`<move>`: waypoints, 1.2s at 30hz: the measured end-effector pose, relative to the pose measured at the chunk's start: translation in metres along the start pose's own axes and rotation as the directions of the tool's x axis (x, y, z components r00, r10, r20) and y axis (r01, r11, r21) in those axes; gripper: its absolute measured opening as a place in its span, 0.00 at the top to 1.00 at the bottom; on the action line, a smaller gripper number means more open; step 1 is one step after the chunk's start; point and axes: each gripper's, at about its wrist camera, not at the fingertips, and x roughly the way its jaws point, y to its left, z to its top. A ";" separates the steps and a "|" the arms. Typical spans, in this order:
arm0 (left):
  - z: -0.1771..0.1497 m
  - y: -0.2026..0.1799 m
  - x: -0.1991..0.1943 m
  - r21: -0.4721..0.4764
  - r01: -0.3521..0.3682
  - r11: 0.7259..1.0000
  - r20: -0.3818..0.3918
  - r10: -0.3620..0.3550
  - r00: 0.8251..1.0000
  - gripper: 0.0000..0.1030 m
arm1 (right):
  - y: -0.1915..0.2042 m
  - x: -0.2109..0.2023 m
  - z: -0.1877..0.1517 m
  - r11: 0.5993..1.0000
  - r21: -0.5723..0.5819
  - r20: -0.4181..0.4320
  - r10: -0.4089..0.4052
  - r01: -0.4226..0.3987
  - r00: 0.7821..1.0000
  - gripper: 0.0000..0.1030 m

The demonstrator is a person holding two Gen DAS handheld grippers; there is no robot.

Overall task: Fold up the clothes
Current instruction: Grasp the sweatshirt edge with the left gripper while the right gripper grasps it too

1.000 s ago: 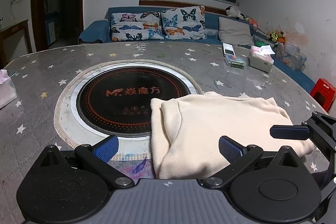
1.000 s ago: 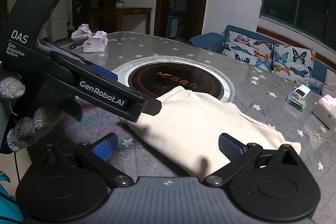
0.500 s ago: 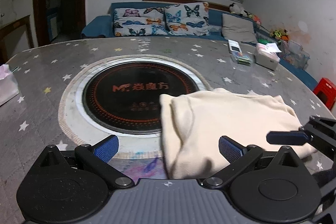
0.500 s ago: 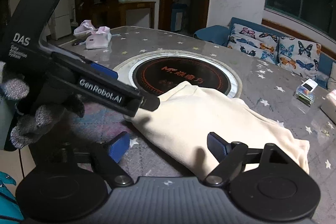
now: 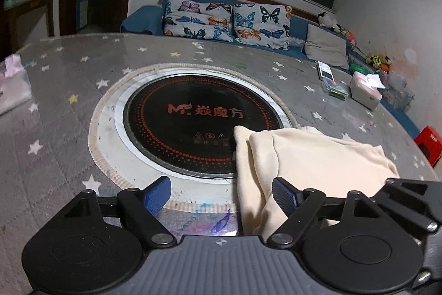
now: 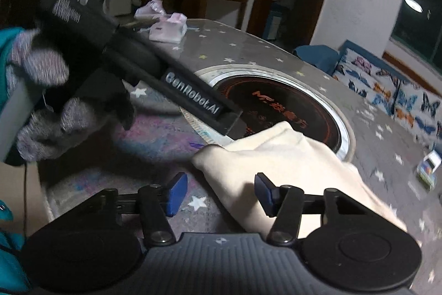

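A folded cream garment (image 5: 312, 159) lies on the star-patterned table, its left end over the rim of the round black hotplate (image 5: 193, 123). My left gripper (image 5: 221, 194) hangs low at the garment's near left edge. Its jaws are closing, with that edge between them beside the right pad and the pads not pressing. In the right wrist view the garment (image 6: 276, 159) shows its near corner between the closing jaws of my right gripper (image 6: 220, 194). The right pad (image 6: 263, 194) is at the cloth and the left pad stands apart. A gloved hand (image 6: 47, 126) holds the left gripper's body (image 6: 165, 79).
A pink tissue pack (image 5: 11, 85) sits at the table's left edge. A white box (image 5: 364, 90) and small packets (image 5: 335, 87) lie at the far right. Behind the table is a blue sofa with butterfly cushions (image 5: 226, 21). A red stool (image 5: 429, 140) stands off the right edge.
Both grippers' jaws have narrowed from wide open. Both have moved closer to the garment's near edge and rolled, so the views now tilt.
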 end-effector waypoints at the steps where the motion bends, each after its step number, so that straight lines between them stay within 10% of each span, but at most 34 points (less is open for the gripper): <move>1: 0.001 0.002 0.000 -0.016 0.009 1.000 -0.004 -0.009 1.000 0.20 | 0.002 0.002 0.001 1.000 -0.016 -0.002 -0.001 0.001 1.000 0.49; 13: 0.009 0.008 0.015 -0.193 0.093 0.977 -0.065 -0.107 0.992 0.15 | -0.004 0.013 0.006 0.999 0.017 0.002 -0.028 0.028 1.000 0.91; 26: 0.020 0.010 0.046 -0.442 0.159 0.883 -0.124 -0.236 0.964 0.18 | -0.047 -0.024 0.001 0.970 0.234 0.140 0.028 -0.060 0.990 0.95; 36: 0.008 0.018 0.061 -0.551 0.204 0.809 -0.120 -0.318 0.940 0.83 | -0.043 -0.030 -0.007 0.963 0.250 0.145 0.069 -0.104 0.987 0.94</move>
